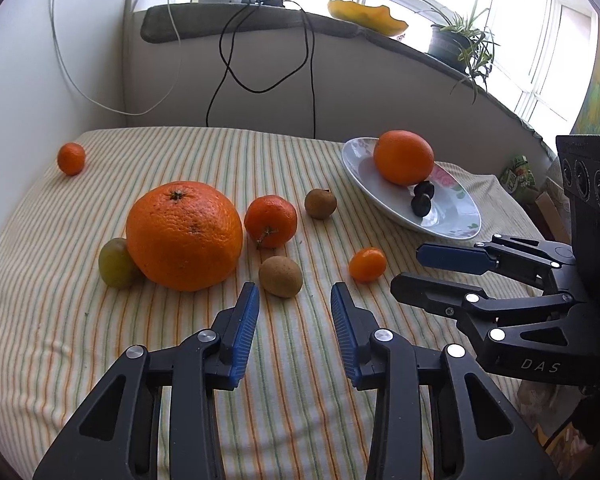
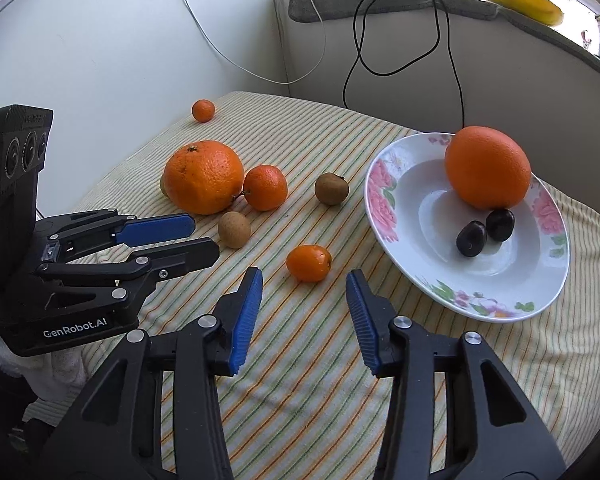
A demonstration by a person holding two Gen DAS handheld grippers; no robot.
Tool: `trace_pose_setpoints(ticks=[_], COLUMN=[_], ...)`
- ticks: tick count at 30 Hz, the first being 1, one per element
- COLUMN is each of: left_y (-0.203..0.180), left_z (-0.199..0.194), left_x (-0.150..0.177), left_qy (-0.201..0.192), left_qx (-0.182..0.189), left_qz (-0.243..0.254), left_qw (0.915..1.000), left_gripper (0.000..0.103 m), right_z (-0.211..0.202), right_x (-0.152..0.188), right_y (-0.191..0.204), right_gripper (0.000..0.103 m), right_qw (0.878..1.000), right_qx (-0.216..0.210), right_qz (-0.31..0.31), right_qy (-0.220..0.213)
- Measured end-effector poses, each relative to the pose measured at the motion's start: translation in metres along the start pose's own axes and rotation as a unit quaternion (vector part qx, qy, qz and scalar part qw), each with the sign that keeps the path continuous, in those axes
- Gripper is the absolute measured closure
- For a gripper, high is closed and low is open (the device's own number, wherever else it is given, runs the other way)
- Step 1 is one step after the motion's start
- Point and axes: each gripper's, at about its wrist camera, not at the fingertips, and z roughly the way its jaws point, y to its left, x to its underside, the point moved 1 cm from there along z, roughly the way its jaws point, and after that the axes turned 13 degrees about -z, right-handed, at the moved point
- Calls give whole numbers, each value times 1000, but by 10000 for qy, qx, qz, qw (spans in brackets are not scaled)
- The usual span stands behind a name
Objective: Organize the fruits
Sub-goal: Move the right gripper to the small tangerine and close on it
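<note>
A flowered plate [image 2: 480, 284] [image 1: 452, 218] at the right holds an orange [image 2: 487, 167] [image 1: 403, 157] and two dark fruits [image 2: 485, 231] [image 1: 422, 196]. On the striped cloth lie a big orange [image 1: 184, 236] [image 2: 204, 176], a mandarin [image 1: 271, 221], a green fruit [image 1: 116, 263] half hidden behind the big orange, two brown fruits [image 1: 280, 276] [image 1: 320, 203], a small oval orange [image 2: 309, 263] [image 1: 367, 265] and a far tangerine [image 1: 71, 158]. My left gripper [image 1: 295, 292] [image 2: 204, 238] is open just short of the near brown fruit. My right gripper [image 2: 304, 286] [image 1: 410, 270] is open just short of the small oval orange.
The cloth-covered table [image 1: 80, 360] stands in a corner, with walls behind it and to the left. Black and white cables [image 1: 260, 60] hang down the back wall. The sill above carries a potted plant [image 1: 460, 44] and a yellow dish [image 1: 364, 16]. The table's right edge drops off beyond the plate.
</note>
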Motion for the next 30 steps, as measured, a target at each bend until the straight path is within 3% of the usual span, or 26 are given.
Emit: trace_pose_setpoints(ticks=[15, 25, 30], left_y=[3, 4, 2], left_z=[25, 35, 35], left_x=[-7, -10, -10], left_qy=[225, 324, 323], left_qx=[-182, -212, -196], left_qz=[149, 198, 210], left_qw=[9995, 9991, 9991], left_gripper=[71, 77, 77], right_z=[25, 39, 40], right_x=[-3, -5, -6], right_y=[-9, -9, -7], right_gripper=[59, 72, 73], right_qw=[9997, 9992, 9993], right_qx=[-104, -159, -118], right_qz=[-29, -9, -16], right_qy=[236, 374, 359])
